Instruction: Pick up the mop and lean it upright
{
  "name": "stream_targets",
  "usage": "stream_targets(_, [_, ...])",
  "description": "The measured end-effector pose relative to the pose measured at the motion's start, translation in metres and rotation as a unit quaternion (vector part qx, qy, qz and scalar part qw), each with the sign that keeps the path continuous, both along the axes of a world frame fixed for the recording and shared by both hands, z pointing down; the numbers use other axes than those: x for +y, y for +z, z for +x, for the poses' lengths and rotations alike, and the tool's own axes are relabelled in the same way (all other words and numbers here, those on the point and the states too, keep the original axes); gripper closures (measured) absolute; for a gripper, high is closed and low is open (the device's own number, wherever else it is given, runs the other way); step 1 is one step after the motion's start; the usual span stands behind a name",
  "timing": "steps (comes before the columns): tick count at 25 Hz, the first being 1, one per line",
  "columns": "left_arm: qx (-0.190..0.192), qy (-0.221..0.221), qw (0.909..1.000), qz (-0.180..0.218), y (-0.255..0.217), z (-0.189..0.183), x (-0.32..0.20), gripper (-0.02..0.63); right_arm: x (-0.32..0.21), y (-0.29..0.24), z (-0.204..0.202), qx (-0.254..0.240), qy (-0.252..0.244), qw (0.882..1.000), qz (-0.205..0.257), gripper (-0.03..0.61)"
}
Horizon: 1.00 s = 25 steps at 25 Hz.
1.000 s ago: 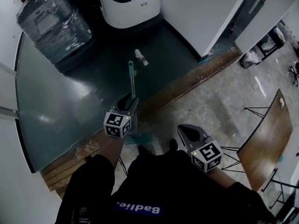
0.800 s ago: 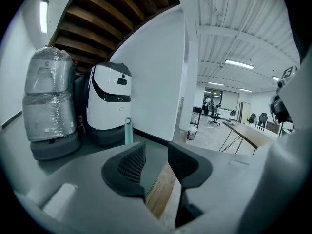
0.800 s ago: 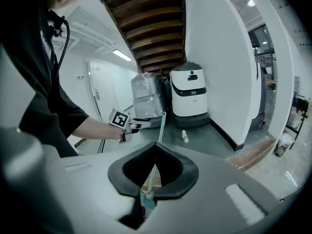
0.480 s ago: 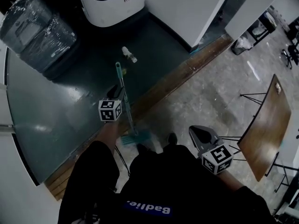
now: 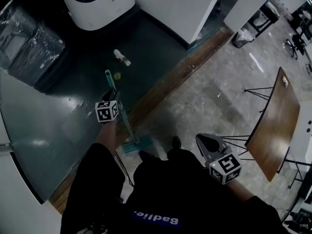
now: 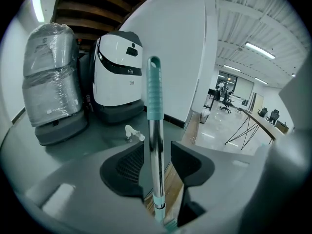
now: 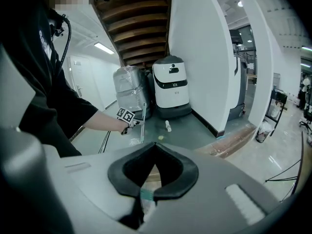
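Head view: the mop (image 5: 122, 122) stands on end on the dark floor (image 5: 63, 111), its head (image 5: 136, 143) near the person's feet, with the left gripper (image 5: 113, 101) at its pole; the right gripper (image 5: 205, 140) hangs well apart, to the right. Left gripper view: the fingers (image 6: 124, 167) have just been spreading and sit released around the pole. Right gripper view: its fingers are clenched on nothing. Nothing visibly props the mop, so it may topple.
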<state>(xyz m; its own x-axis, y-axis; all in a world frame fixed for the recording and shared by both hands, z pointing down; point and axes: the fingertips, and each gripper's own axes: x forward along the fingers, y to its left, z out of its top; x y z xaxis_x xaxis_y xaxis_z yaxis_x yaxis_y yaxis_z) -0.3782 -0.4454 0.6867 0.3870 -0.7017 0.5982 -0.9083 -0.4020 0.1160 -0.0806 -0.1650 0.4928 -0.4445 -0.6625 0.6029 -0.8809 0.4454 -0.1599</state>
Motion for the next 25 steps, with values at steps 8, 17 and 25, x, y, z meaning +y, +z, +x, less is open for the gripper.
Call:
stream_targets(8, [-0.015, 0.003, 0.9997, -0.02, 0.017, 0.005, -0.01, 0.441, 0.002, 0.006, 0.008, 0.001, 0.005, 1.0, -0.01, 0.574])
stream_targets(17, [-0.008, -0.003, 0.9999, -0.015, 0.004, 0.006, 0.019, 0.489, -0.003, 0.0, 0.007, -0.01, -0.015, 1.0, 0.007, 0.574])
stream_targets(25, [-0.008, 0.015, 0.9998, 0.007, -0.022, 0.021, 0.086, 0.491, -0.013, -0.013, -0.011, -0.03, -0.063, 0.997, 0.033, 0.574])
